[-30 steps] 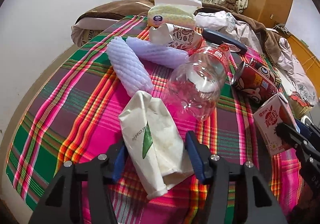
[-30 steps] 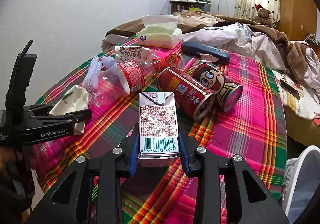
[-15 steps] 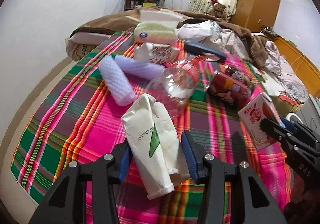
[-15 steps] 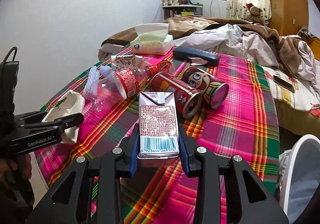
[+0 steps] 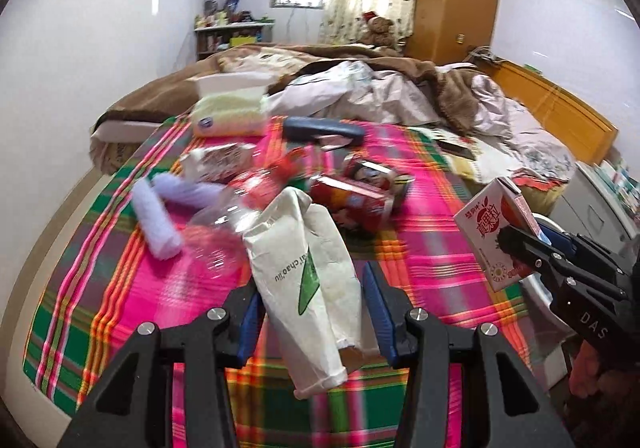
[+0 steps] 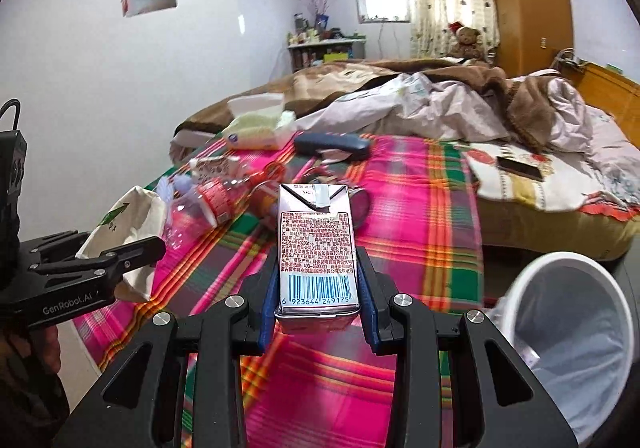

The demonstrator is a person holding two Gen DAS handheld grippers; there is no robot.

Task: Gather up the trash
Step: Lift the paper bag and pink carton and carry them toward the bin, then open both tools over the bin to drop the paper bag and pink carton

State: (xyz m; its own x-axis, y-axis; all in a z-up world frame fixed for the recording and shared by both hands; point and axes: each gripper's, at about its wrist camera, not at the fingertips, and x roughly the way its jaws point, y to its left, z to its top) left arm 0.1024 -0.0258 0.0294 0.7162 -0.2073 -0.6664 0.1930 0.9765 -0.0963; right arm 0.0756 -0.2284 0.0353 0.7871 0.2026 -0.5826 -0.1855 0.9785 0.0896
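My left gripper [image 5: 312, 312] is shut on a white paper bag [image 5: 308, 268] with a green leaf print and holds it above the plaid blanket [image 5: 120, 288]. My right gripper [image 6: 316, 288] is shut on a pink drink carton [image 6: 315, 248], barcode side up, also lifted. The carton also shows at the right of the left wrist view [image 5: 494, 232], and the bag at the left of the right wrist view [image 6: 124, 224]. On the blanket lie a clear plastic bottle [image 6: 200, 208], two red cans [image 5: 356, 196] and purple foam sleeves [image 5: 156, 224].
A white lined trash bin [image 6: 568, 332] stands off the bed at lower right. A tissue box [image 5: 228, 112], a patterned paper cup [image 5: 216, 160], a dark case [image 5: 324, 130], a phone [image 6: 520, 168] and rumpled bedding [image 6: 440, 104] lie farther back.
Both grippers have risen and pulled back from the blanket, carrying the bag and the carton. The trash bin has come further into the right wrist view.
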